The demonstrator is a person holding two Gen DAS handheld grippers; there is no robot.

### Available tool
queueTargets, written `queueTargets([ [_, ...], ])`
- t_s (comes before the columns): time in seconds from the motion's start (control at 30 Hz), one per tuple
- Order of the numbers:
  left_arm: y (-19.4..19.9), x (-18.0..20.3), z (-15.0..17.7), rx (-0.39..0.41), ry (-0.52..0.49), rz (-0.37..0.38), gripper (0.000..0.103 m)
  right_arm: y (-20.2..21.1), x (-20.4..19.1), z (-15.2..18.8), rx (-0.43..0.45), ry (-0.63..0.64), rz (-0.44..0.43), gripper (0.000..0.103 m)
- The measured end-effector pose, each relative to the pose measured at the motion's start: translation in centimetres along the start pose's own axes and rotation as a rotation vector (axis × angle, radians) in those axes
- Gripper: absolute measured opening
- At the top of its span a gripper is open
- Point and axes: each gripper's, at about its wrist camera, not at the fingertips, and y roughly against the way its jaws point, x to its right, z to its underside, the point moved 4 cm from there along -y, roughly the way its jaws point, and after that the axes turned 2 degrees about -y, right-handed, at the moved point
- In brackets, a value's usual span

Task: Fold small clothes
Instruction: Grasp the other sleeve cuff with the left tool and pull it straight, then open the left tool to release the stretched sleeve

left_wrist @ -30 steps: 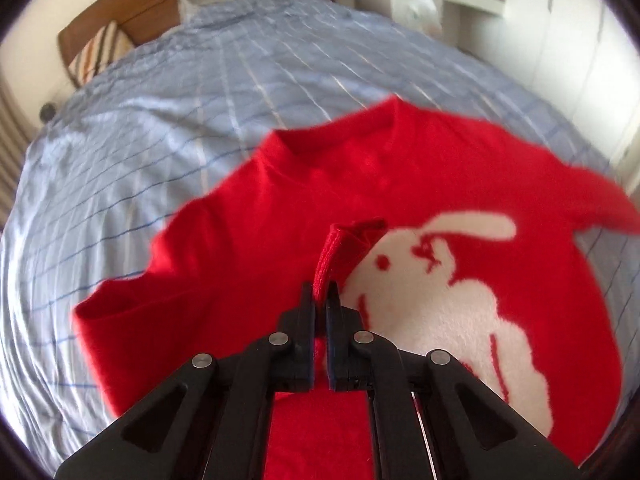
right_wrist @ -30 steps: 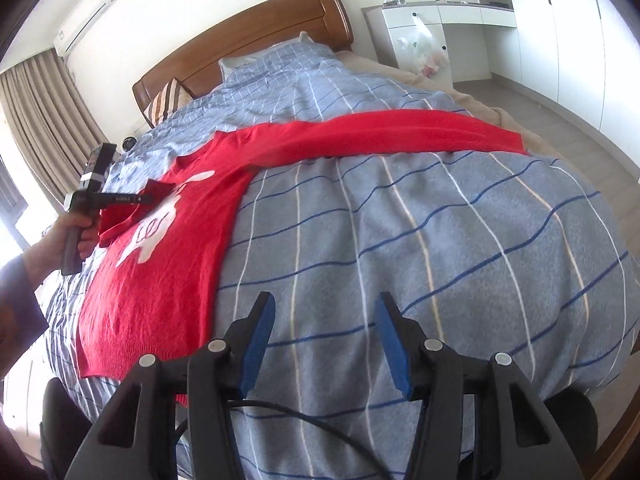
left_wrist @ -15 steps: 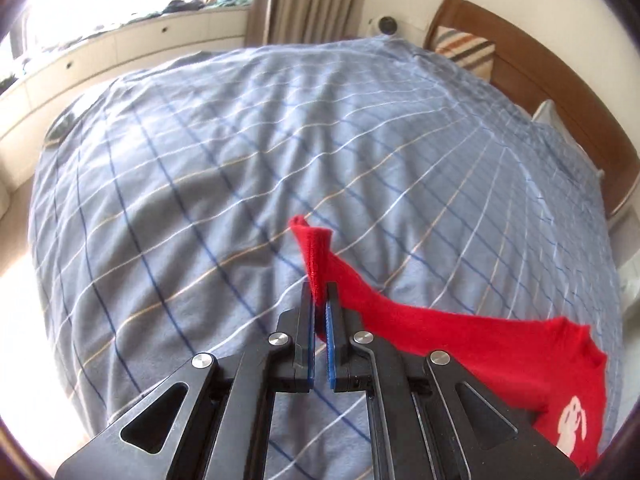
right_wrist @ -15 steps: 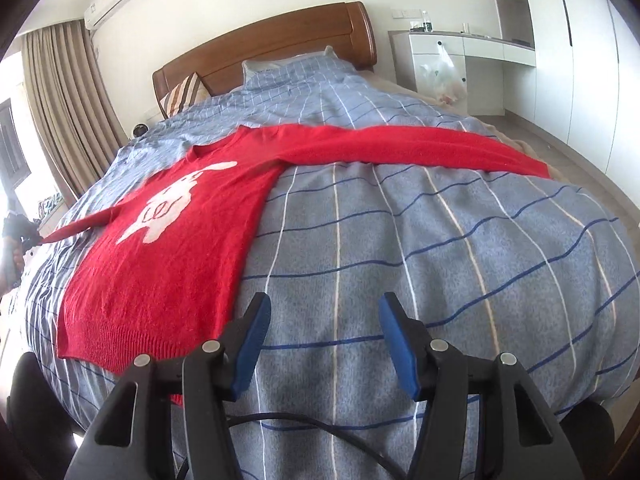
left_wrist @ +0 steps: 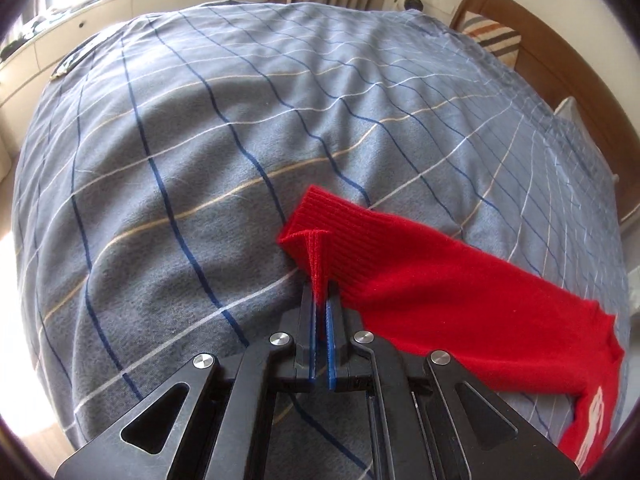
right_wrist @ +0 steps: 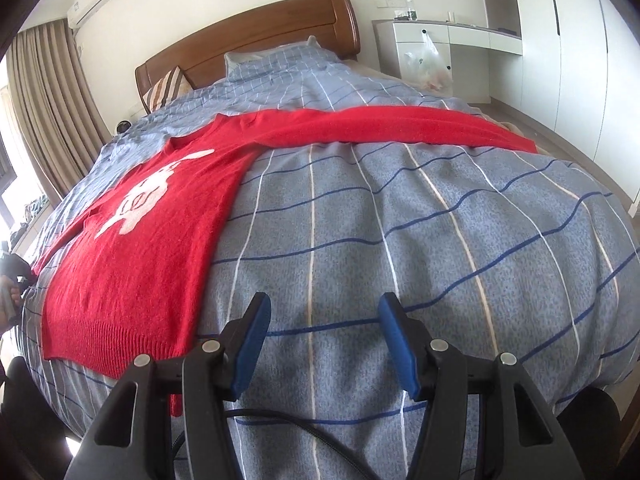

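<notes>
- The red sweater (right_wrist: 144, 248) lies face up on the bed (right_wrist: 400, 240), rabbit motif showing, both sleeves spread out sideways.
- The left gripper (left_wrist: 320, 300) has its jaws pinched on the left sleeve cuff (left_wrist: 316, 232), pulled out over the blanket.
- To do this well, I judge: lay the cuff flat, taut, unwrinkled before letting go.
- The right gripper (right_wrist: 324, 344) hovers near the hem, jaws spread, holding nothing.
- Checked blue blanket; wooden headboard (right_wrist: 248, 40), curtains (right_wrist: 44, 100), white cupboards (right_wrist: 560, 40).
</notes>
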Motion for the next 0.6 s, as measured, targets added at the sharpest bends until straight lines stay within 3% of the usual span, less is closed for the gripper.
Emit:
queueTargets([
  [0.23,-0.1,0.0,0.5,0.035,-0.038,0.032,0.006,0.2,0.1,0.1,0.012,0.000,0.015,0.056],
  [0.4,0.4,-1.0,0.5,0.023,0.008,0.095,0.011,0.4,0.1,0.1,0.019,0.004,0.009,0.056],
  [0.47,1.1,-1.2,0.6,0.018,0.005,0.110,0.020,0.4,0.2,0.1,0.021,0.002,0.005,0.056],
  [0.53,2.3,-1.4,0.9,0.024,-0.006,0.115,0.047,0.6,0.2,0.0,0.027,-0.003,0.004,0.056],
  [0.57,3.1,-1.6,1.0,0.032,-0.008,0.121,0.056,0.7,0.3,-0.1,0.030,-0.007,0.003,0.057],
  [0.6,3.9,-1.9,1.1,0.046,-0.003,0.120,0.074,0.8,0.4,-0.1,0.035,-0.010,0.003,0.058],
])
